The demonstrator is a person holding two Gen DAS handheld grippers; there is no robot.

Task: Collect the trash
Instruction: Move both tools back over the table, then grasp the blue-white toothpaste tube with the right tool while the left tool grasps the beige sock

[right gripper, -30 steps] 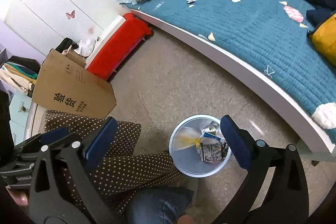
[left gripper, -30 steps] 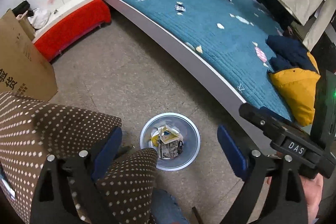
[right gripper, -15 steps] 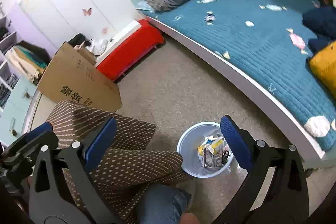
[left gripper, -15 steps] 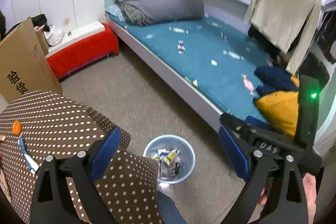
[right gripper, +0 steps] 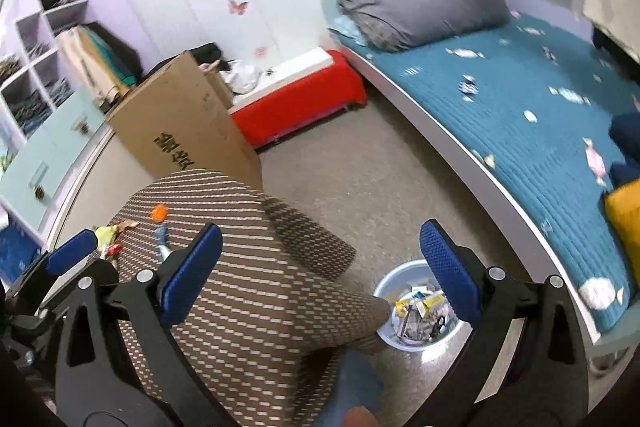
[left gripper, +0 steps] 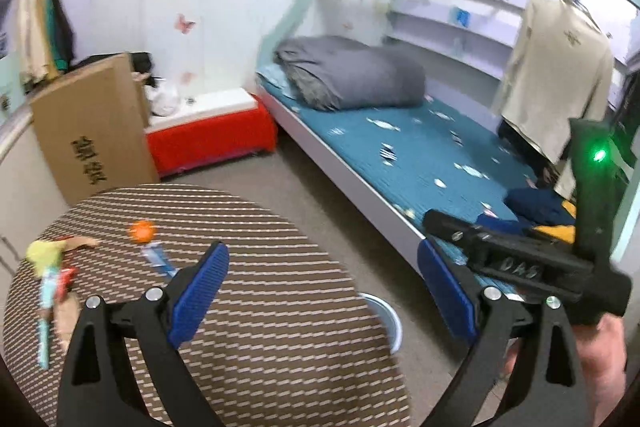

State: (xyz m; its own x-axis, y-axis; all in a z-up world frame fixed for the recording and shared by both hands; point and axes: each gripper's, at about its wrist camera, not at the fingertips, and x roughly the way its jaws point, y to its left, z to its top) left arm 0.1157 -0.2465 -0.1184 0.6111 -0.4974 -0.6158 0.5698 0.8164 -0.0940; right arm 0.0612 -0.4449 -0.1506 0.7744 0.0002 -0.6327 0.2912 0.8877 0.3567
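Brown cloth dotted with pale marks covers the round table [left gripper: 248, 267] beneath my left gripper [left gripper: 324, 291], whose blue pads are spread wide with nothing between them. On that cloth, ahead of and to the left of the left gripper, lies the trash I am after: an orange cap [left gripper: 142, 230], a blue-and-white wrapper [left gripper: 160, 259] just beside it toward me, and near the table's left edge a yellow scrap [left gripper: 44, 253] with a red wrapper [left gripper: 66, 277] and a long blue strip [left gripper: 46, 311]; blur keeps me from naming them more closely. None of it touches the fingers. My right gripper [right gripper: 320, 277] is likewise wide open and empty, held over the table's right side and the floor. In its view the same orange cap [right gripper: 159, 213] and small wrapper [right gripper: 161, 239] lie left of its left pad, apart from it. The pale blue bin [right gripper: 386, 289] stands on the floor beside the table, partly behind the right pad, holding crumpled packets [right gripper: 418, 311]. From the left wrist only the bin's rim [left gripper: 386, 315] shows past the table edge. A cardboard box [right gripper: 180, 131] leans behind the table, a red bench [right gripper: 296, 103] next to it, and a bed with a teal cover [right gripper: 532, 131] runs along the right.
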